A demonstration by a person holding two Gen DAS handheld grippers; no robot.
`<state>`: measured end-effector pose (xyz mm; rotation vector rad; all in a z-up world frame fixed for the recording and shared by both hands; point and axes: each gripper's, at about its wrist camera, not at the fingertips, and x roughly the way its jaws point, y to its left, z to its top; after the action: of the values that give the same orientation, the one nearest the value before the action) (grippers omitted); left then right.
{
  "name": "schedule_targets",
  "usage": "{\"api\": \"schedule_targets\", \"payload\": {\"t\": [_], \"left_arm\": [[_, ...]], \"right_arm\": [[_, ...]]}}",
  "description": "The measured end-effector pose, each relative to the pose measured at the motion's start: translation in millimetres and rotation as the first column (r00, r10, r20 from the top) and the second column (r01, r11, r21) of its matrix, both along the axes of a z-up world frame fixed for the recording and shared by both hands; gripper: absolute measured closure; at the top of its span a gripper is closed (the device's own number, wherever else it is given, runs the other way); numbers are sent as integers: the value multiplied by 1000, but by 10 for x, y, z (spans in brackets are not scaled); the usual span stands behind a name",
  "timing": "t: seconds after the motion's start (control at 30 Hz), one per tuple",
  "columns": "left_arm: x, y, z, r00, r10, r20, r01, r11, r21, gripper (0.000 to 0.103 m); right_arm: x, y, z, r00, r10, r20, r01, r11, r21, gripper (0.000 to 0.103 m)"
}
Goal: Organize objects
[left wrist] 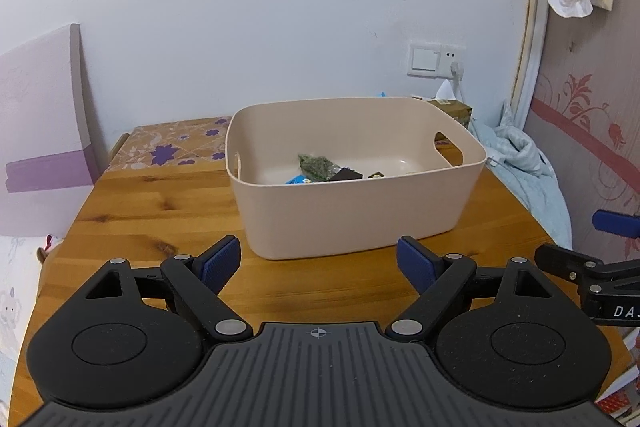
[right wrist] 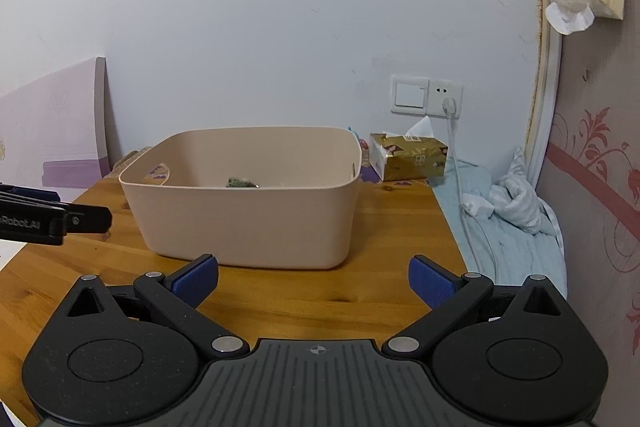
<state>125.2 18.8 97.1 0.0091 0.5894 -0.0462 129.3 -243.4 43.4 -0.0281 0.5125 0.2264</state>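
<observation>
1. The beige bin [left wrist: 352, 211] stands on the wooden tabletop [left wrist: 160, 211], toward its far side near the wall; every place below is told from this bin.
2. Inside the bin lie a few small things: a green packet [left wrist: 316, 166], a dark packet [left wrist: 347, 174] just beside it, and a scrap of blue [left wrist: 297, 180] at the near wall. From the right wrist view only the top of the green packet [right wrist: 240, 183] shows over the rim.
3. In front of the bin and to either side, the bare wood shows nothing loose left to collect, so the sorting looks largely or wholly done; what lies outside both views I cannot tell.
4. The left hand-held gripper [left wrist: 319, 263] hangs just in front of the bin's near wall, its fingers spread wide with nothing between them.
5. The right hand-held gripper [right wrist: 313, 281] sits in front of the bin's near right corner, its fingers likewise apart and empty.
6. Behind the bin, to the right, a gold tissue box [right wrist: 408, 157] rests at the back of the tabletop, below a wall socket [right wrist: 426, 95].
7. Right of the bin, past the tabletop's edge, lies a crumpled pale blue cloth [right wrist: 512, 211].
</observation>
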Motion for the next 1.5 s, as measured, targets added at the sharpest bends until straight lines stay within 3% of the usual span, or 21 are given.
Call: {"api": "schedule_targets", "payload": {"t": [0.33,0.7,1.07,1.5], "left_arm": [[-325,9,-27,1000,20,18,-20,1000,10,16],[-602,110,-157,999,33,-18,-33,999,-2,16],[-895,73,-155,1000,4,-5,-4,1000,27,16],[-1127,70,-210,1000,-11,-11,11,1000,4,16]], "right_arm": [[-233,22,-50,1000,-6,6,6,1000,-18,0],[-556,50,-6,1000,-9,15,10,999,-50,0],[-813,19,-87,1000,-15,-14,14,999,-42,0],[-1012,42,-117,1000,-20,-21,18,997,-69,0]]}}
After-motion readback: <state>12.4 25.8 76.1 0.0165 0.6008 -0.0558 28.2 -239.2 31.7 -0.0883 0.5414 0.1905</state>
